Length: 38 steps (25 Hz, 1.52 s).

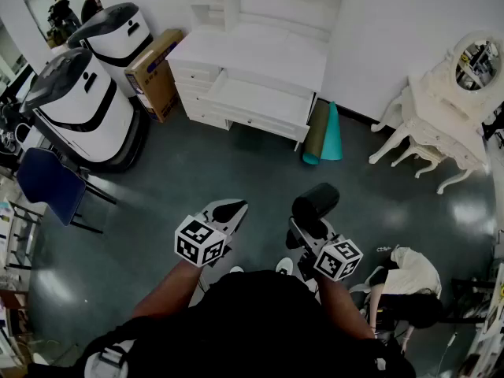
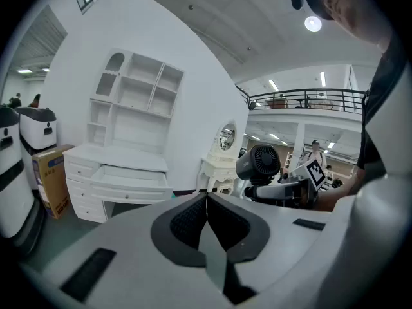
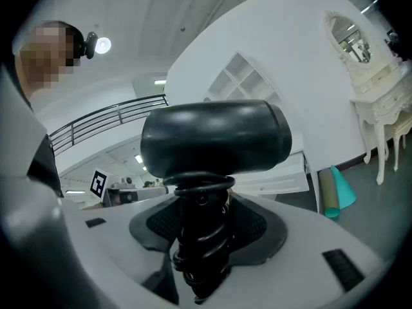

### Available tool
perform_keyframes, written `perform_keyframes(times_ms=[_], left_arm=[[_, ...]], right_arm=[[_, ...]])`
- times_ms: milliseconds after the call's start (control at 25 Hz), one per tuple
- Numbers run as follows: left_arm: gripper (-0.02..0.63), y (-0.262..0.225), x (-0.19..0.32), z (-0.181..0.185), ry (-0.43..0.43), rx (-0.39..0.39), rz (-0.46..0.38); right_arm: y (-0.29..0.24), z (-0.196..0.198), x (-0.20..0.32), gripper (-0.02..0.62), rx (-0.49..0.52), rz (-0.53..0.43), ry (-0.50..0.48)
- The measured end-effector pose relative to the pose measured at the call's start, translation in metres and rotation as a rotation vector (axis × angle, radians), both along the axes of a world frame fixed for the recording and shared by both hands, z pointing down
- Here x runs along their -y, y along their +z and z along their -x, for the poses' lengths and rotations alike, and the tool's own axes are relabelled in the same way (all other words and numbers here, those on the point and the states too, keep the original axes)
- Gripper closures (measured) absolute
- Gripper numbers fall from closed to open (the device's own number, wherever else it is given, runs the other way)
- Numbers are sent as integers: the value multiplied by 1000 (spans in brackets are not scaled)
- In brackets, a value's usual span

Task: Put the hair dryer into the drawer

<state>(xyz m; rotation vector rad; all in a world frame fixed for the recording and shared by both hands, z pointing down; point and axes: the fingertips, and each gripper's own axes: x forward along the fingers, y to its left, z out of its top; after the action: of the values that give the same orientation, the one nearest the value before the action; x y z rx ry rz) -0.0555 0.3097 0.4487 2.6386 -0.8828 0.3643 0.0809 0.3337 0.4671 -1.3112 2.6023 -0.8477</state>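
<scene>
The black hair dryer [image 1: 315,201] stands upright in my right gripper [image 1: 303,228], which is shut on its handle with the coiled cord wrapped round it. In the right gripper view the dryer's barrel [image 3: 215,137] fills the middle above the right gripper [image 3: 199,237]. My left gripper [image 1: 228,209] is beside it at the left, shut and empty; its pads meet in the left gripper view, left gripper [image 2: 207,201]. The dryer [image 2: 259,165] also shows there at the right. Ahead stands a white dresser [image 1: 252,50] with its wide drawer [image 1: 256,101] pulled open, the drawer [image 2: 132,176] well apart from both grippers.
Two white robots [image 1: 87,109] and a cardboard box [image 1: 155,73] stand left of the dresser. A blue chair [image 1: 47,183] is at the far left. Rolled mats [image 1: 324,132] lean at the dresser's right end. A white vanity table with a mirror [image 1: 441,124] stands at the right. Dark floor lies between me and the dresser.
</scene>
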Motion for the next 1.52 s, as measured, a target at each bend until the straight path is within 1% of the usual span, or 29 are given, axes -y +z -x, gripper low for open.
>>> perform_keyframes(times_ms=[520,720,920,1240,1520], left_arm=[[595,0,-6,-4,7,2,-3],[595,0,-10,-2,6,0,0],[595,3,-15,2,12,-3,6],[595,10,-23,12,30,2,21],[595,15,-27,31,40,2,36]], right_arm=[[1,0,-7,368,-18,-2,2],[-2,3,-13,368,20,-3,-10],[2,11,-19,368,18,16,-29],[8,15,-26,368,24,48,3],[10,35,-34,368,23,61,12]])
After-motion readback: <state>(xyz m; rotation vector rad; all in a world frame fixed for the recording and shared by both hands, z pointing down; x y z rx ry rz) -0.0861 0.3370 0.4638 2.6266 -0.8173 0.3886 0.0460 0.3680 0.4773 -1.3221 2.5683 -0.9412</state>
